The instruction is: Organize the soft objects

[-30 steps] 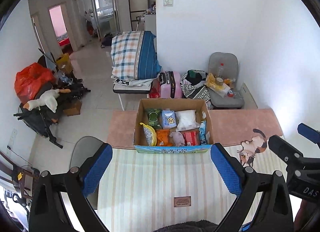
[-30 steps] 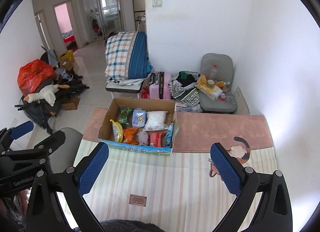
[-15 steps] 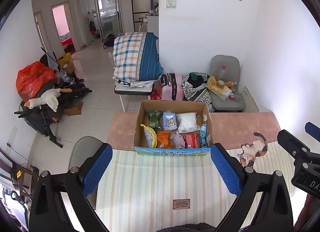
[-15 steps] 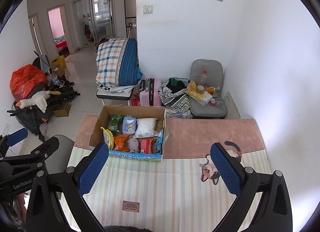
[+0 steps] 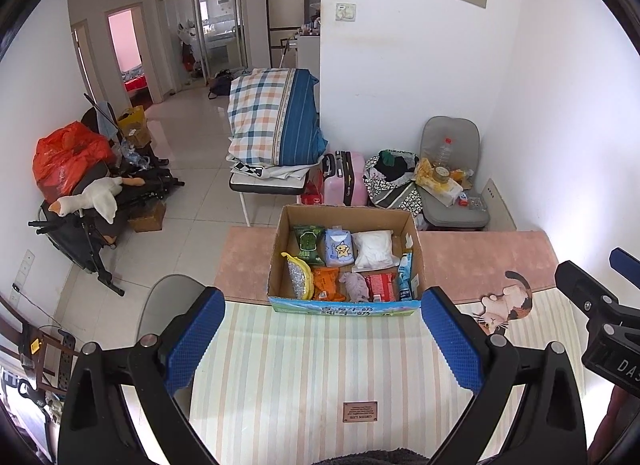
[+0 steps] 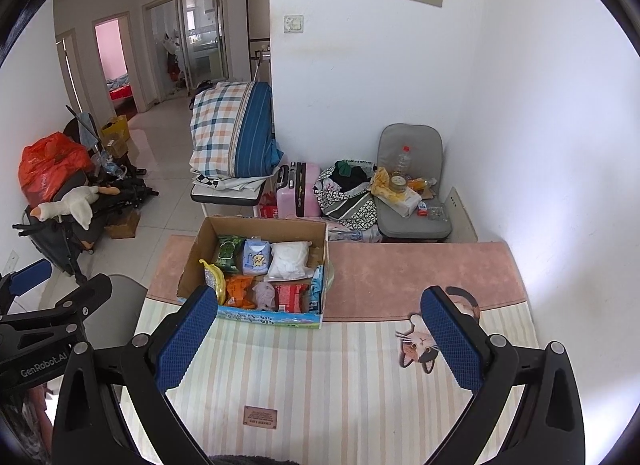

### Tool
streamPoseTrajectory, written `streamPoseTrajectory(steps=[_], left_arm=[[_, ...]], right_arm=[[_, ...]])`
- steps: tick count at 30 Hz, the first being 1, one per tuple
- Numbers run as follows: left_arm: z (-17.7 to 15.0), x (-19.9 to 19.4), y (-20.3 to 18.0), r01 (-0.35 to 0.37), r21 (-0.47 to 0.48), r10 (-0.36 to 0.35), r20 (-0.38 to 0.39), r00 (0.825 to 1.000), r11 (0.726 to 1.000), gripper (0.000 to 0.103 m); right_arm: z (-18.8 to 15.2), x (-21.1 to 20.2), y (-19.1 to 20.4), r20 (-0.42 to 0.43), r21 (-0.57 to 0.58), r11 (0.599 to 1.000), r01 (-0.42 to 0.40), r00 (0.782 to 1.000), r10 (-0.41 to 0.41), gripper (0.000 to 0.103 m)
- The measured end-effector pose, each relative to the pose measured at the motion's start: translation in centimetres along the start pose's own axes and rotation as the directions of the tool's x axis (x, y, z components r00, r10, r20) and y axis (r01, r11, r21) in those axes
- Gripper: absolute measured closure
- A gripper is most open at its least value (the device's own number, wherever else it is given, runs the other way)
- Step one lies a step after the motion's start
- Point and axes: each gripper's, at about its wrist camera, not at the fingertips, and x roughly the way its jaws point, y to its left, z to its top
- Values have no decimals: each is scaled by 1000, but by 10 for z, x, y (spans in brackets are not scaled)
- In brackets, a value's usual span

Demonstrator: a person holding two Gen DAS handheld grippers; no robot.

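A cardboard box [image 5: 414, 237] stands on the striped mat [image 5: 304, 377], near the pink strip at its far side. It holds several soft packs: a green pack [image 5: 308, 239], a blue tissue pack [image 5: 338, 247], a white pack [image 5: 373, 250], an orange pack [image 5: 326, 283], a grey plush [image 5: 355, 285] and a red pack [image 5: 380, 287]. The box also shows in the right wrist view [image 6: 191, 265]. My left gripper [image 5: 322, 339] is open and empty, high above the mat in front of the box. My right gripper [image 6: 320, 335] is open and empty, to the right of the box.
A cat picture [image 6: 424, 341] is printed on the mat at the right. Beyond the mat stand a cot with plaid bedding [image 5: 276, 117], a pink suitcase [image 5: 346, 179], a grey chair with clutter [image 5: 452, 185] and a stroller with a goose plush [image 5: 90, 197]. White walls close the right side.
Both grippers have risen and pulled back a little, so the box sits lower in both views. Both stay open and empty.
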Motion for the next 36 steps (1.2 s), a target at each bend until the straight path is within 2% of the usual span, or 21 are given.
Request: streamPoseTrajectory(steps=[36], left_arm=[[-5,2,1,-15,-19,15,15,1000,1000,2]], right_arm=[[7,3,0,4,-10,1000,11,1000,-11,0]])
